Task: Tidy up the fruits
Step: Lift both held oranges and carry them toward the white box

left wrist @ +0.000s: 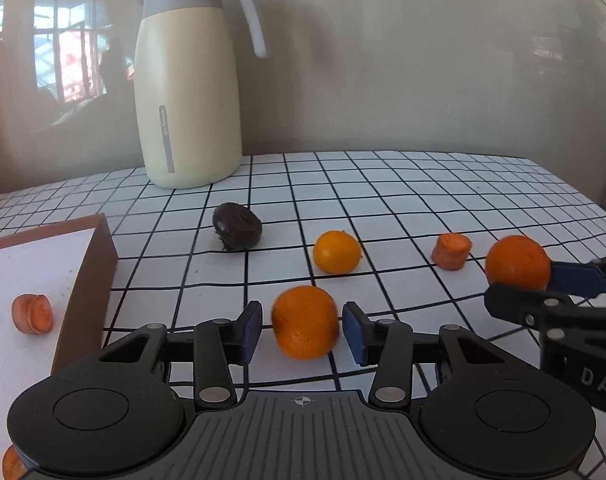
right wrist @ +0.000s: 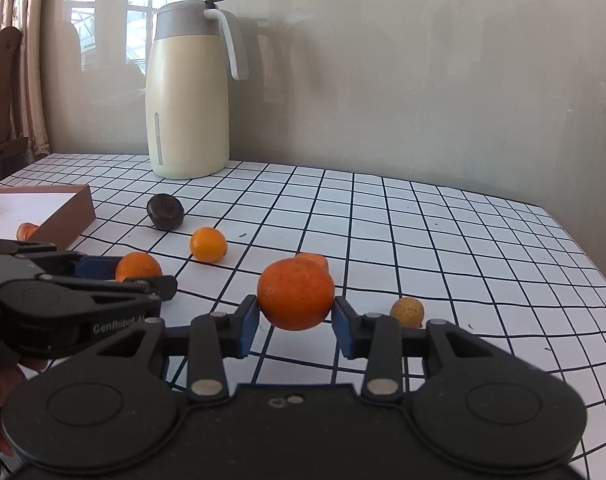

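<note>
Left gripper [left wrist: 301,330] seen parted, pads just clear of blurred mandarin [left wrist: 305,322] low over checked cloth [left wrist: 383,200], near box [left wrist: 91,280]. Right gripper [right wrist: 295,322] clenched on second mandarin [right wrist: 295,294], lifted off cloth. Judged best: left pads centred on fruit's widest part and closed gently; right fruit kept level and carried to box without squeezing.

Matt jug [left wrist: 189,96], dimpled orange [left wrist: 305,322]

Jug [left wrist: 189,92] set at table [left wrist: 423,184] rear, against wall. Box [left wrist: 91,280] placed at left, carrot piece [left wrist: 33,314] inside. Dark fruit [left wrist: 237,226] located before jug; small citrus [left wrist: 337,252] right of it, carrot chunk [left wrist: 451,251] further right.
</note>
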`<state>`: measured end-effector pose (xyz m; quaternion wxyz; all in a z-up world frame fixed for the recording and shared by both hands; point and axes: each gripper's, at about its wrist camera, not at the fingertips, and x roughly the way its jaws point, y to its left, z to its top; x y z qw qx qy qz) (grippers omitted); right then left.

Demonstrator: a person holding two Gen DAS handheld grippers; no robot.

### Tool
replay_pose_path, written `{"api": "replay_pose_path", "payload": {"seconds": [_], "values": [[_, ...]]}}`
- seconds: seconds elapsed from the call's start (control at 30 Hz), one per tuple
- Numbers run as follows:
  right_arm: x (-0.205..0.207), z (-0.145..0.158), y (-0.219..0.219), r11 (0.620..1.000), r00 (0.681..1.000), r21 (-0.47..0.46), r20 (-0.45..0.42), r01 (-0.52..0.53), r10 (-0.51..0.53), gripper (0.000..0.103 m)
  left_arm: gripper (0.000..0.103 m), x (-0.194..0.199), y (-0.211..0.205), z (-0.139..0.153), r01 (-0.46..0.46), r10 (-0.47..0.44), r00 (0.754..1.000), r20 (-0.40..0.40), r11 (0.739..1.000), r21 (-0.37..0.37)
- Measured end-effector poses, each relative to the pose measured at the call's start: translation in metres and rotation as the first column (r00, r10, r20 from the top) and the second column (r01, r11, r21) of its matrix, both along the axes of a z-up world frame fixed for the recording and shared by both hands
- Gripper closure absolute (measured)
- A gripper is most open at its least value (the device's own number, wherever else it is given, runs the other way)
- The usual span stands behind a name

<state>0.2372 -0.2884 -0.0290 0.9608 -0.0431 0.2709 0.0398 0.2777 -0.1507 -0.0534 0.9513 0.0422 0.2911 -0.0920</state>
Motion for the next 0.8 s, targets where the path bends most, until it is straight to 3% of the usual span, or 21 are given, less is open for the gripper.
{"api": "replay_pose_path", "payload": {"seconds": [0.07,0.8], "values": [[0.000,0.000,-0.001,1.000,1.000,0.000,-0.002,-0.001,0.001,0.072,0.068,0.001,0.002,0.000,0.009,-0.009,1.000,0.002,1.000,-0.015],[-0.036,0.037,0.005,1.000,0.998,-0.005,0.068,-0.004,0.004,0.072,0.069,-0.061,0.016,0.050,0.004,-0.001,0.989,0.147,1.000,-0.016]]}}
